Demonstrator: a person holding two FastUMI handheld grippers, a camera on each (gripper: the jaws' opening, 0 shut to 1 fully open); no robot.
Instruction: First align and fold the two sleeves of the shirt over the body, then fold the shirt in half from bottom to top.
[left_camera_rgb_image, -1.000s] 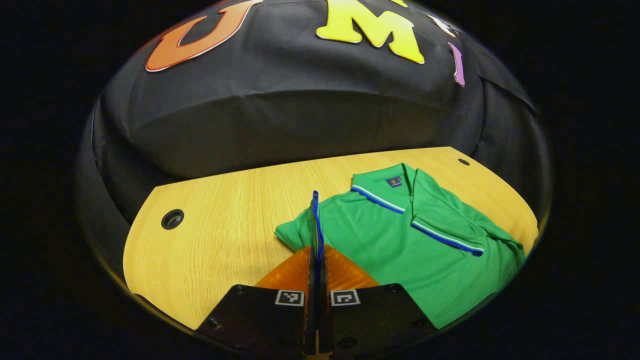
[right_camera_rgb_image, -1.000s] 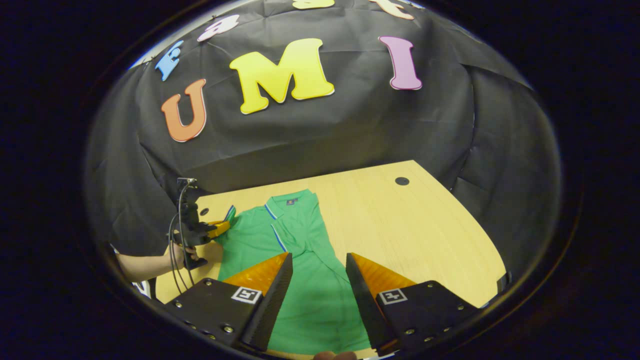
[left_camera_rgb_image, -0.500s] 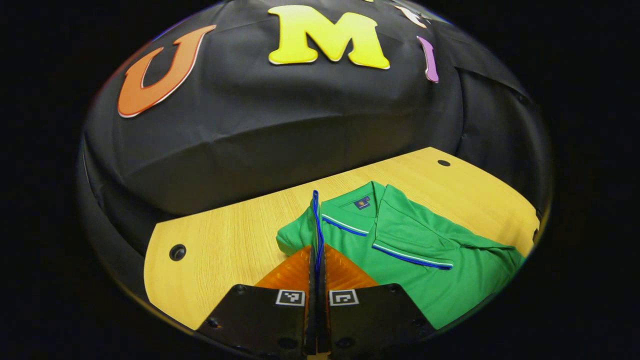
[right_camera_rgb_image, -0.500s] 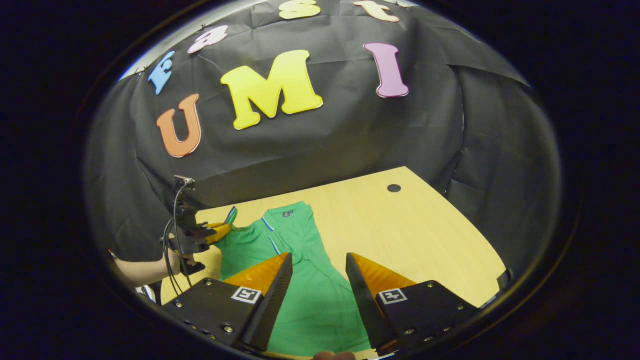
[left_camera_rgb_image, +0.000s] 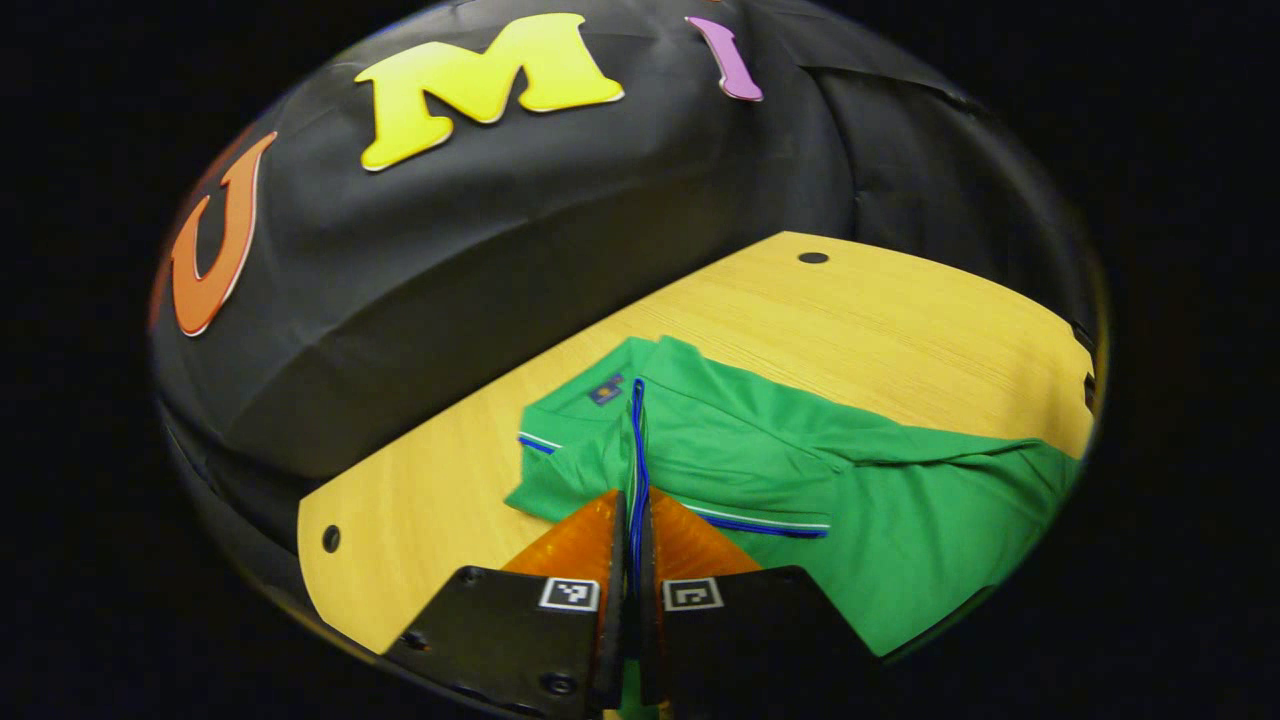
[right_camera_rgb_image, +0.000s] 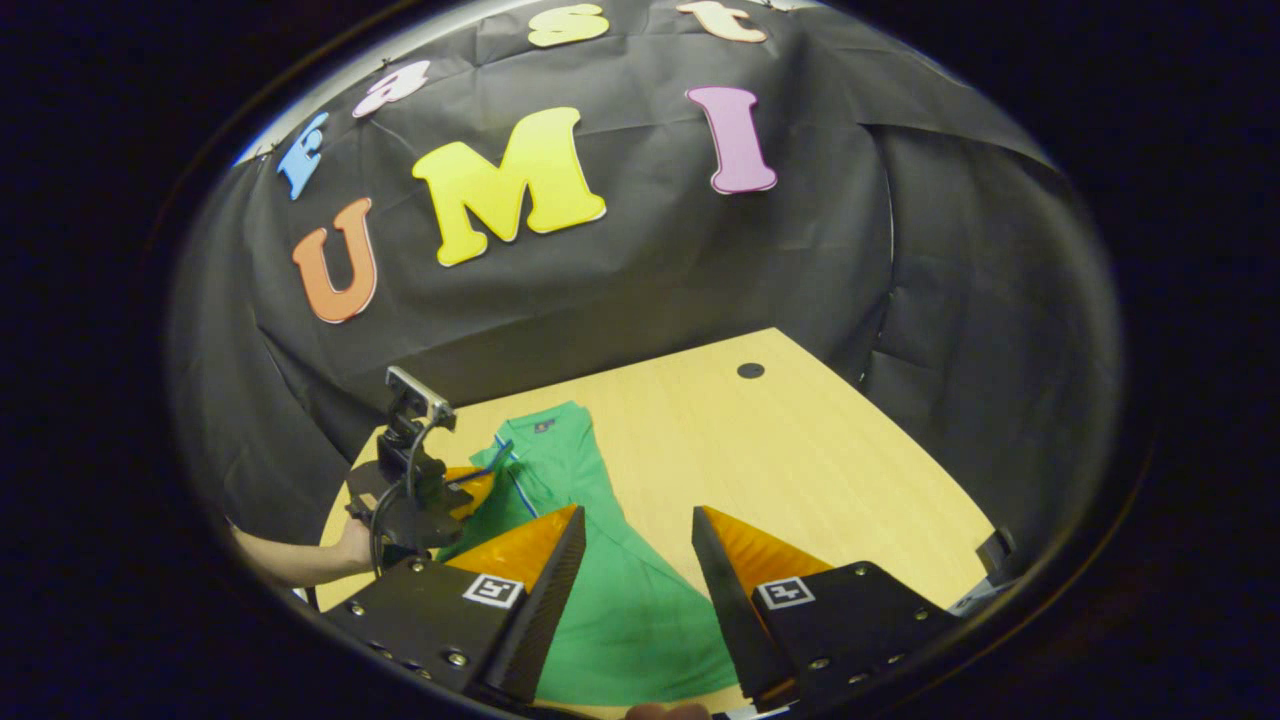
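A green polo shirt (left_camera_rgb_image: 900, 490) with blue-and-white trim lies on the wooden table (left_camera_rgb_image: 900, 310), its collar (left_camera_rgb_image: 590, 395) toward the wall. One sleeve (left_camera_rgb_image: 760, 510) is folded flat across the chest. My left gripper (left_camera_rgb_image: 632, 500) is shut on the other sleeve's cuff (left_camera_rgb_image: 634, 430), which stands up edge-on above the collar area. In the right gripper view the shirt (right_camera_rgb_image: 620, 600) runs under my right gripper (right_camera_rgb_image: 632, 530), which hangs open above the lower body with nothing between its fingers. The left gripper (right_camera_rgb_image: 478, 487) shows there at the shirt's left shoulder, held by a hand (right_camera_rgb_image: 352, 545).
The table has round cable holes at its far corners (left_camera_rgb_image: 812, 257) (left_camera_rgb_image: 330, 538) (right_camera_rgb_image: 750, 370). Bare wood (right_camera_rgb_image: 800, 450) spreads to the right of the shirt. Black cloth walls close in behind the table and on both sides.
My left gripper has swung the held cuff inward from the shirt's left edge to above the collar and chest. The right gripper has stayed open over the lower body.
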